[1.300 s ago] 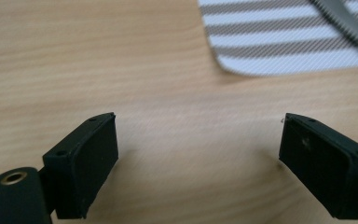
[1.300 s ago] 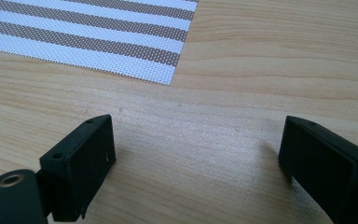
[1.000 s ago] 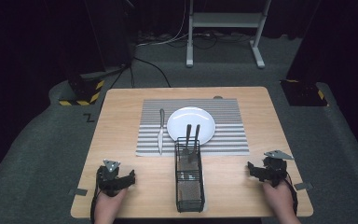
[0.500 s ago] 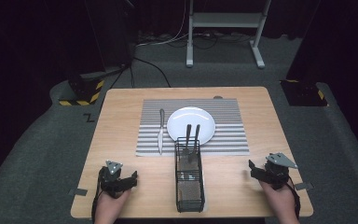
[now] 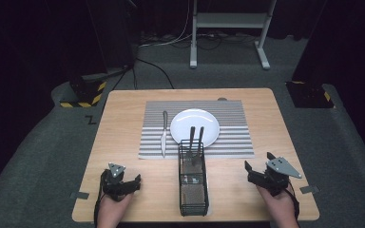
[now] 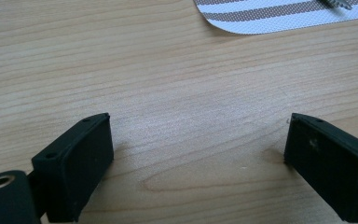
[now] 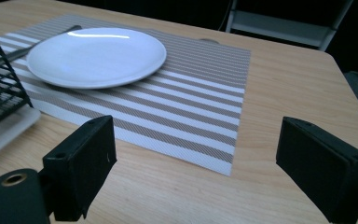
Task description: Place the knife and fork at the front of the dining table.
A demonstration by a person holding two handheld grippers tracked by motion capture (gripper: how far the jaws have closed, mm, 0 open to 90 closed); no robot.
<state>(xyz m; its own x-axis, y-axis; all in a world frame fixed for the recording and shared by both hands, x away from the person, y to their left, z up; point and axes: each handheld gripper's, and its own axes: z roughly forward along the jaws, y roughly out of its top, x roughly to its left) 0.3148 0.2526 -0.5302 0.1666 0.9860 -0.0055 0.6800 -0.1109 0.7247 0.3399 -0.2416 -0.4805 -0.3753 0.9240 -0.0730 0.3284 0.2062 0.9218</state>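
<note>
I have both grippers low in the high view, the left gripper (image 5: 132,182) at the lower left and the right gripper (image 5: 253,172) at the lower right, each with its jaws spread and nothing between them. In the left gripper view I see bare desk (image 6: 168,93) between the jaws, with a corner of the mat (image 6: 279,16) at the top.

The work looks like laying a place setting. The rack (image 5: 193,180) stands at bottom centre between my grippers, and two utensils (image 5: 196,137) rise from its far end, their handles up in front of the plate (image 5: 195,124). A knife (image 5: 164,133) already lies on the mat left of the plate.

I judge the utensils to be stiff, light and smooth, likely slippery, so I would pinch a handle near its top, where it stands clear of the wires, and lift straight up so that it does not drag the light rack along.

I cannot tell which utensil is a fork or a spoon: their heads are hidden low in the rack. In the right gripper view the rack (image 7: 0,88) is cut off at the left edge, and something dark shows on the mat behind the plate (image 7: 98,53), too cropped to make out.
</note>
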